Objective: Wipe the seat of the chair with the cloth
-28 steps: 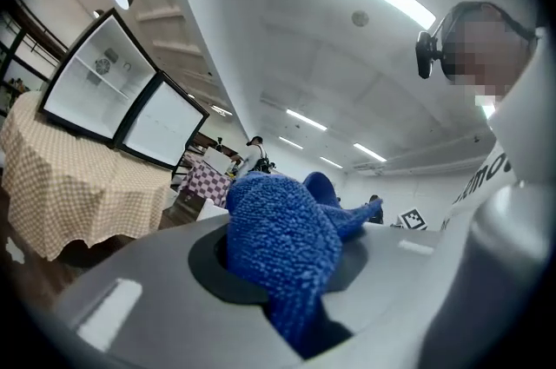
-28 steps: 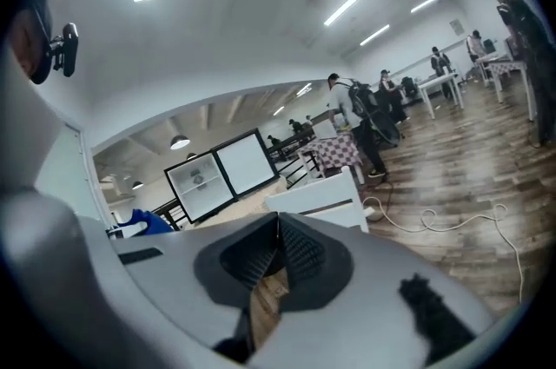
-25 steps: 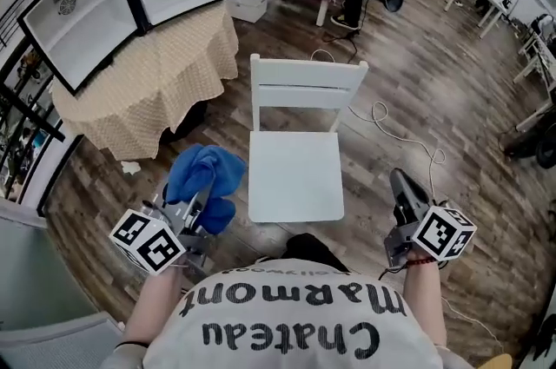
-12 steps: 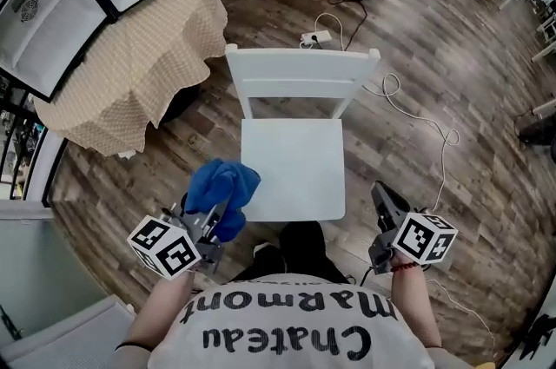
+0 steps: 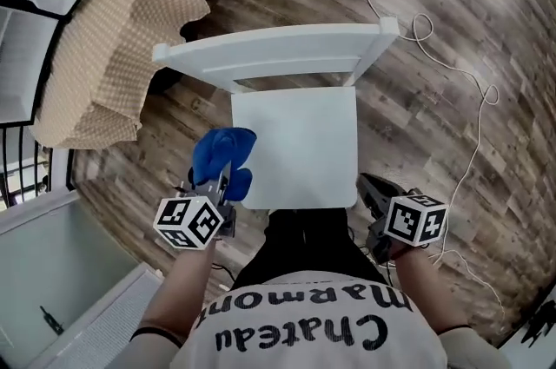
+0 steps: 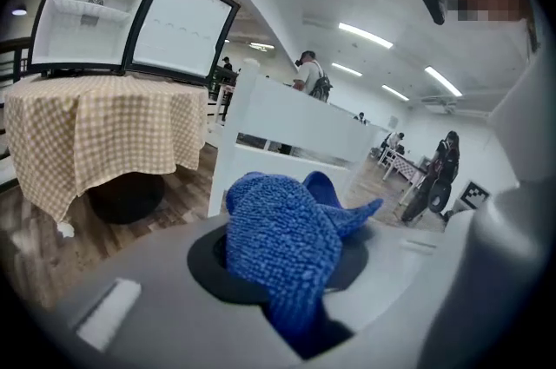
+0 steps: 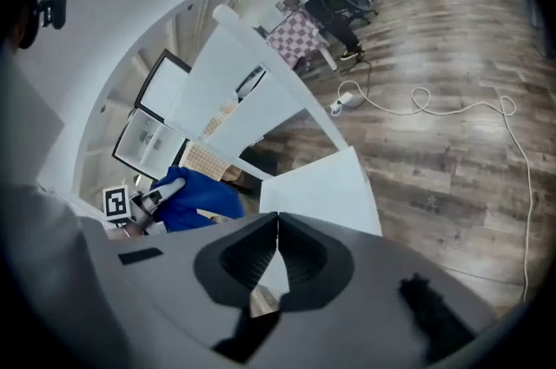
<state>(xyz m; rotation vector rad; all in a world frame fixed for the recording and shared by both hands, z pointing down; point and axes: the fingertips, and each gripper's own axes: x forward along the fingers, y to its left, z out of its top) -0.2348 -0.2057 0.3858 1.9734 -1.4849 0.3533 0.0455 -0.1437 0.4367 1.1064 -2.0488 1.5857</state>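
Cloth clamped in left tool.

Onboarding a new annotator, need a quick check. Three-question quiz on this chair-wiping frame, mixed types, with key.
1. True or false: the blue cloth lies spread across the middle of the chair seat.
2. The right claw is: A) open, B) shut and empty, C) shut on the cloth.
3. Fill in: the cloth is gripped by the ___ claw.
Key: 1 false, it is bunched by the seat's near left corner; 2 B; 3 left claw.
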